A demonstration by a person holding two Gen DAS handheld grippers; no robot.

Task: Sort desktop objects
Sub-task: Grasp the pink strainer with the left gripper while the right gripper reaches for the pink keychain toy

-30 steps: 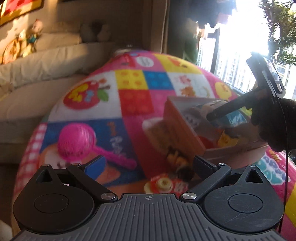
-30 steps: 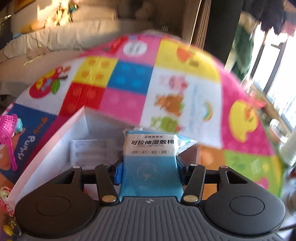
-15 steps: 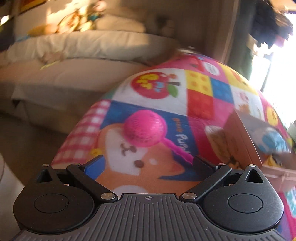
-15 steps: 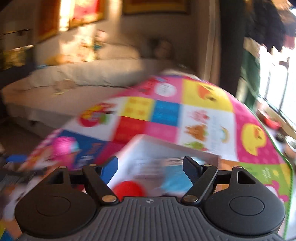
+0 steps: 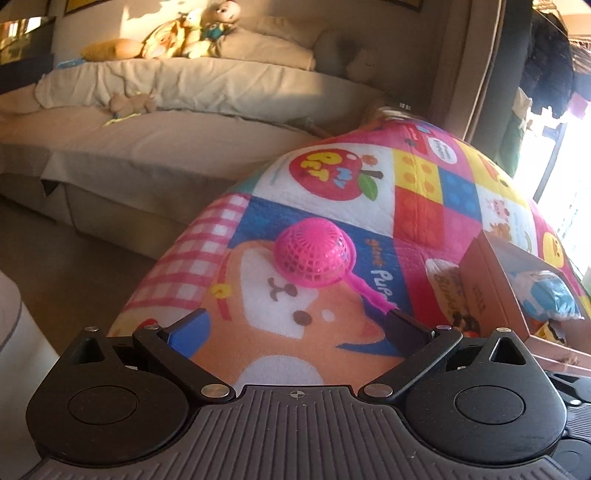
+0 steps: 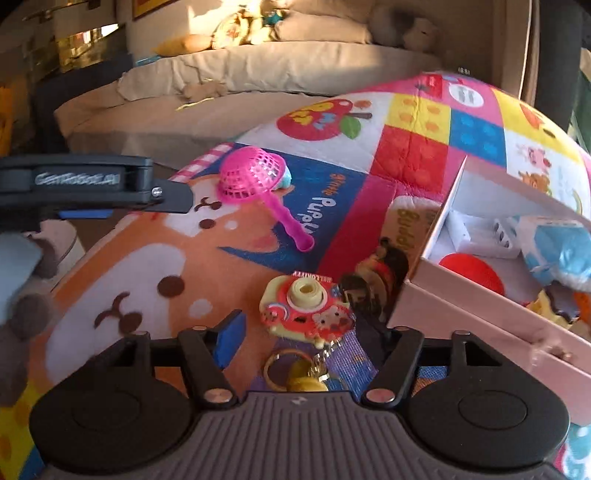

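**Both grippers hover over the play mat, nothing held**

Right wrist view: the right gripper (image 6: 301, 332) fills the lower frame, its jaws closing with a gap between them. The toy camera keychain (image 6: 304, 314), a yellow-and-red piece with a cartoon cat on its face, lies on the colourful play mat (image 6: 147, 266) in that gap, but the pads do not press on it. A gold ring and yellow charm (image 6: 295, 373) on the same chain lie just below it, near the gripper body.

At the right edge sits the open pink box (image 6: 480, 317), lid tilted back. Inside it are a red ball (image 6: 472, 269), a blue-and-white packet (image 6: 557, 251) and white items in the far corner; small yellow and orange pieces lie in the near right part, too crowded to name.

Upper centre of the frame, the pink mesh scoop (image 6: 255, 177) lies on the mat, bowl turned down, its handle running toward the lower right. Something pale blue peeks from behind its bowl. The left gripper (image 6: 173, 199) reaches in from the left edge, beside the scoop and apart from it.

Left wrist view: the left gripper (image 5: 295, 325) has its jaws spread wide over the mat with nothing between them. The scoop (image 5: 314, 254) lies just beyond the fingertips, in the middle of the frame. The box (image 5: 487, 280) shows at the right edge with the packet (image 5: 550, 295) inside. A beige sofa (image 5: 184, 122) with soft toys (image 5: 192, 29) crosses the upper part.
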